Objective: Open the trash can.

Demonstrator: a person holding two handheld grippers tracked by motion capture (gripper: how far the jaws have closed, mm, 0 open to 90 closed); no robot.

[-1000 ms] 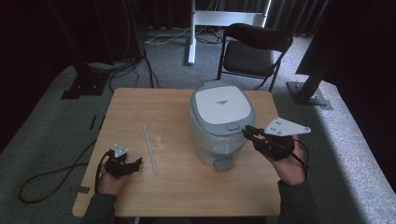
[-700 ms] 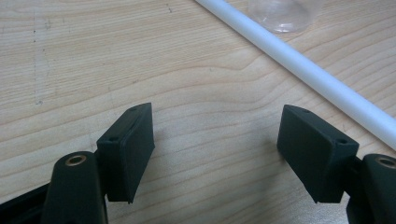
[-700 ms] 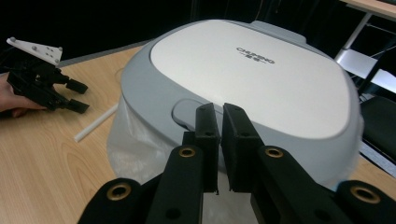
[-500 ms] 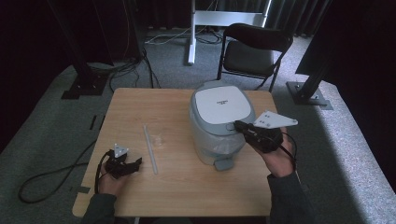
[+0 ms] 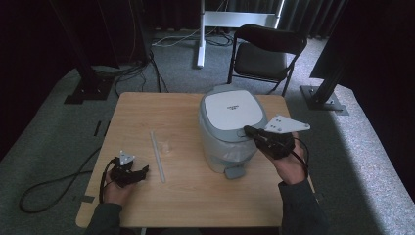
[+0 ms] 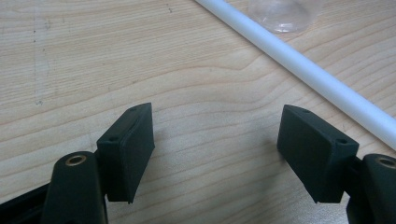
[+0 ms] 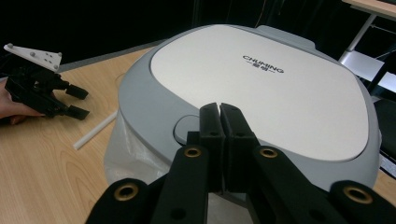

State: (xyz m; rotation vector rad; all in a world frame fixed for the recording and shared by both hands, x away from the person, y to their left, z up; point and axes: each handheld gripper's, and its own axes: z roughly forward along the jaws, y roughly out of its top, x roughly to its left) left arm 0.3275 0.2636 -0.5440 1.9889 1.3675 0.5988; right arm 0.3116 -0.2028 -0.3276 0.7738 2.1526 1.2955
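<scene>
A grey bin with a white lid (image 5: pixel 230 125) stands right of centre on the wooden table (image 5: pixel 137 105), with a clear liner bag at its rim. My right gripper (image 5: pixel 248 130) is shut and empty, its tips over the lid's front edge by a round button (image 7: pixel 184 128). The lid (image 7: pixel 261 79) spreads out beyond those tips. My left gripper (image 5: pixel 142 171) rests low at the table's front left, open with bare wood between its jaws (image 6: pixel 215 135). A white straw (image 5: pixel 157 155) lies just right of it, and crosses the left gripper view (image 6: pixel 303 70) too.
A small clear plastic piece (image 5: pixel 168 146) lies beside the straw. A grey pedal (image 5: pixel 235 172) juts from the bin's base. Behind the table stand a black folding chair (image 5: pixel 264 54) and a white stand (image 5: pixel 230 19). Cables run across the grey floor (image 5: pixel 54 186).
My right gripper has moved left from beside the bin until its tips are over the lid's front edge. The left gripper has stayed in place.
</scene>
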